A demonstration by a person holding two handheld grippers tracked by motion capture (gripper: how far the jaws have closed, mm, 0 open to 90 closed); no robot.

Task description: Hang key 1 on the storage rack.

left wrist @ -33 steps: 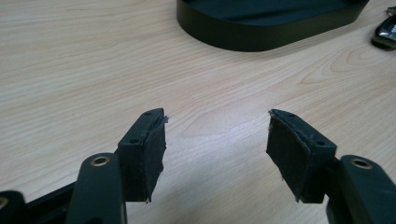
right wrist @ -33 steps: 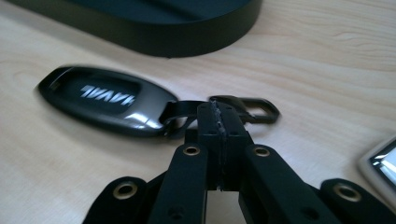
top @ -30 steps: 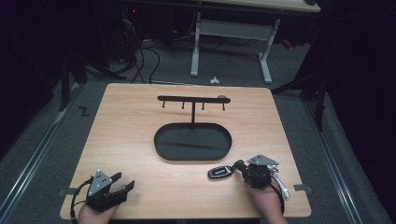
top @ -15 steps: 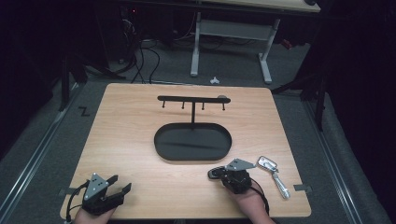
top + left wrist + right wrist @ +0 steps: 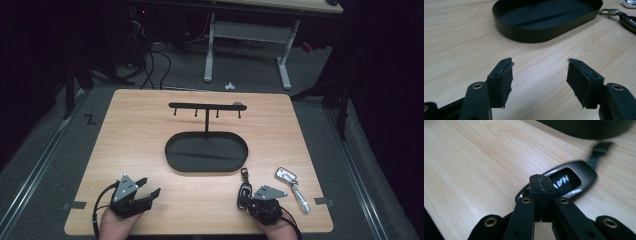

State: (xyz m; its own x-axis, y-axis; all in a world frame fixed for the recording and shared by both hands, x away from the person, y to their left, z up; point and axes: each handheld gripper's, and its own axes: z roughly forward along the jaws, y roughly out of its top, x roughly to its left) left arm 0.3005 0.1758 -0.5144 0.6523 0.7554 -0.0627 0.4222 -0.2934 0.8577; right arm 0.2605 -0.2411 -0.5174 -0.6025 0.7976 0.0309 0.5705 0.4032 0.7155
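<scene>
Your right gripper point(image 5: 540, 178): jaws pressed together, black glossy car key fob point(image 5: 571, 181) just ahead | your left gripper point(image 5: 540, 65): jaws spread, black oval metal tray point(image 5: 544, 32) beyond

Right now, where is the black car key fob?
In the high view the black car key fob lies on the table's near-right part, just below the oval tray, at the right gripper, left of the silver key.

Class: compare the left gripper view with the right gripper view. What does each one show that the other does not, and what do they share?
Left gripper view alone: open fingers with nothing between them, and the whole near wall of the oval tray.

Right gripper view alone: the right gripper shut, its tips over a car key fob with white lettering.

Shared: the wooden table, the black tray and the fob.
</scene>
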